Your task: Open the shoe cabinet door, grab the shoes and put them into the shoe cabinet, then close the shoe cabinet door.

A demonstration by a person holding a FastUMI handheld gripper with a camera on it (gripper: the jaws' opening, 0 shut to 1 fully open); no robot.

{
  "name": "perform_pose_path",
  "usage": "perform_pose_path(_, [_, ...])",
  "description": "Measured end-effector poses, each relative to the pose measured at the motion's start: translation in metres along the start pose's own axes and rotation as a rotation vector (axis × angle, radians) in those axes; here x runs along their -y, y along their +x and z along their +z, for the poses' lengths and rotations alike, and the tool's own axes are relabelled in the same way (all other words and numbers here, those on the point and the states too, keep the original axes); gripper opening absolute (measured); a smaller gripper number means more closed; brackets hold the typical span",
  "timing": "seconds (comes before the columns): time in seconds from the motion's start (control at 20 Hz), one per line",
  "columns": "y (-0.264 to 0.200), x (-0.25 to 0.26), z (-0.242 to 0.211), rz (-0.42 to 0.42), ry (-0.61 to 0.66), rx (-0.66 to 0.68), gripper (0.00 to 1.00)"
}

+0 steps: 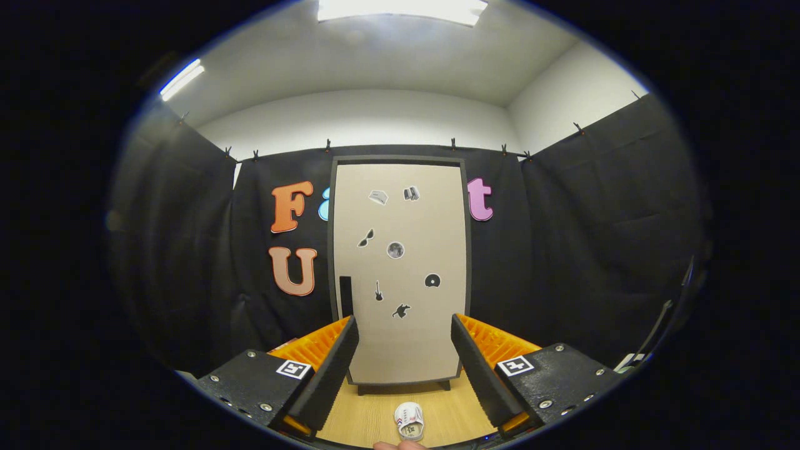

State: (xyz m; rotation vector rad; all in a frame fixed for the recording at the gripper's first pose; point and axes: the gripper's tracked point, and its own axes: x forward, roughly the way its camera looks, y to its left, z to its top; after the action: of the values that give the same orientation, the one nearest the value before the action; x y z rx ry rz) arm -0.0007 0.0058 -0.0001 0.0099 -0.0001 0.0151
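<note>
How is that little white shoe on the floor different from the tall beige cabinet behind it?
The shoe is small and white with dark markings; the cabinet is far larger, beige with a dark frame. The shoe lies low on the wooden floor, between the open claw's fingers; the cabinet stands upright beyond them, door shut. The cabinet's front carries several small stickers and a dark handle; the shoe has none. Both rest on the same floor.
</note>
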Motion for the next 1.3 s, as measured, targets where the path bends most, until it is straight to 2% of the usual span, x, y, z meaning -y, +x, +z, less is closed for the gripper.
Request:
perform_pose_path(0.65, [0.039, -0.053, -0.018, 0.039, -0.018, -0.014, 0.93])
perform_pose_path(1.3, [0.137, -0.109, -0.046, 0.117, -0.019, -0.029, 0.93])
